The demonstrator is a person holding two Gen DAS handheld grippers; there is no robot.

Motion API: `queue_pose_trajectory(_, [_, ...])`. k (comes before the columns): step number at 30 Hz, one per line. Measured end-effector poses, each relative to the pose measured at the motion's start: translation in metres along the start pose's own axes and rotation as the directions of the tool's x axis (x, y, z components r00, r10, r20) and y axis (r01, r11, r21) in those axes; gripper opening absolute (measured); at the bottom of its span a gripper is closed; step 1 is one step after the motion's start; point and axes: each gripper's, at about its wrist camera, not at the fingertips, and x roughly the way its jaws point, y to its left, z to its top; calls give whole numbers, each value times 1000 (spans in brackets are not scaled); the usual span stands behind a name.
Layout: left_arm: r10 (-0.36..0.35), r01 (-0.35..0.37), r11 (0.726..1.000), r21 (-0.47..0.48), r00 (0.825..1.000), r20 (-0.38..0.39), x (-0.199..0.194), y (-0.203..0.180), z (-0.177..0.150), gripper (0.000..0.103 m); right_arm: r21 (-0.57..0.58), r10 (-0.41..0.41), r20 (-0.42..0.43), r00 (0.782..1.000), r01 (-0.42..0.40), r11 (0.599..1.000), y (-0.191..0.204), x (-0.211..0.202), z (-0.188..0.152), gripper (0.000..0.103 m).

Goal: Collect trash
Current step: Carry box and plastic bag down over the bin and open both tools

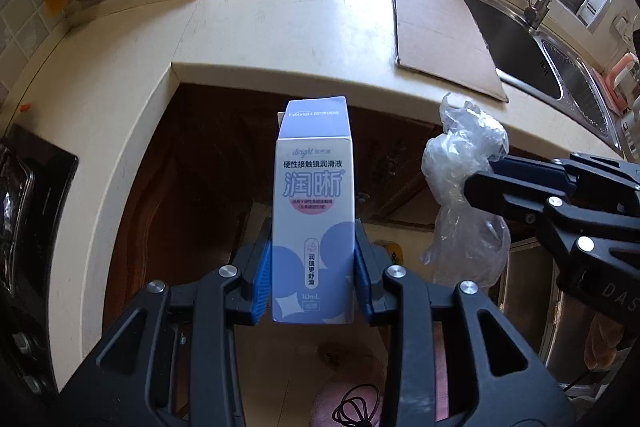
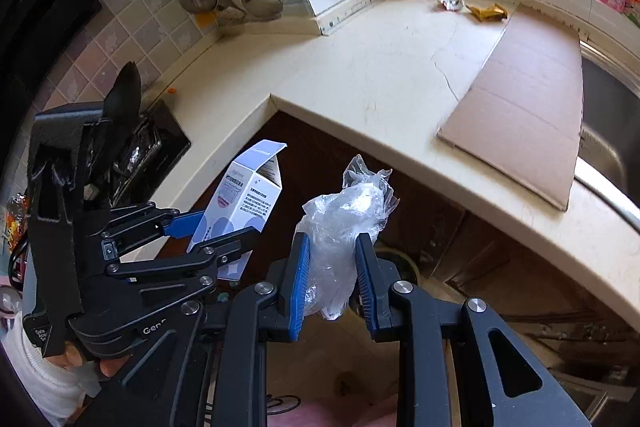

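My left gripper is shut on a small blue-and-white carton, upright between its blue pads, out past the counter's front edge over the floor. The same carton shows in the right wrist view, its top flap open, with the left gripper clamped on it. My right gripper is shut on a crumpled clear plastic bag. In the left wrist view that bag hangs from the right gripper just right of the carton. A silver wrapper and a yellow wrapper lie at the counter's back.
The cream counter carries a flat cardboard sheet beside a steel sink with a tap. Brown cabinet doors stand under the counter. A black stove is at the left. Ladles hang on the tiled wall. Bottles stand on the windowsill.
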Motion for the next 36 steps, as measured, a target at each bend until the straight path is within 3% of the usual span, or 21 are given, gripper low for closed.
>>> queue_pose_trajectory(7, [5, -8, 999, -50, 999, -49, 66, 2, -55, 31, -1, -27, -70, 997, 27, 1000, -2, 65, -67, 23])
queue_pose_trajectory(15, [-65, 41, 986, -164, 987, -148, 183, 11, -110, 31, 36, -10, -182, 983, 16, 999, -28, 169, -143, 23])
queue_pose_trajectory(23, [-64, 29, 982, -187, 980, -187, 309, 15, -148, 32, 57, -45, -284, 958, 64, 996, -77, 298, -192, 23])
queue_pose_trajectory(27, [-49, 8, 981, -194, 977, -208, 369, 17, -163, 32, 6, -81, -294, 952, 87, 996, -87, 350, -207, 23])
queue_pose_trajectory(32, [-76, 13, 974, -225, 959, -274, 426, 23, -176, 47, -34, -95, -318, 943, 89, 995, -105, 401, -208, 30])
queue_pose_trajectory(33, [-79, 8, 972, -233, 952, -295, 435, 31, -172, 52, -39, -100, -326, 940, 93, 995, -105, 408, -210, 33])
queue_pose_trajectory(34, [-79, -5, 968, -250, 943, -324, 446, 36, -173, 63, -42, -104, -333, 937, 95, 995, -108, 417, -203, 36])
queue_pose_trajectory(36, [-88, -16, 953, -302, 941, -327, 454, 45, -173, 73, -42, -106, -344, 933, 97, 994, -114, 426, -203, 41])
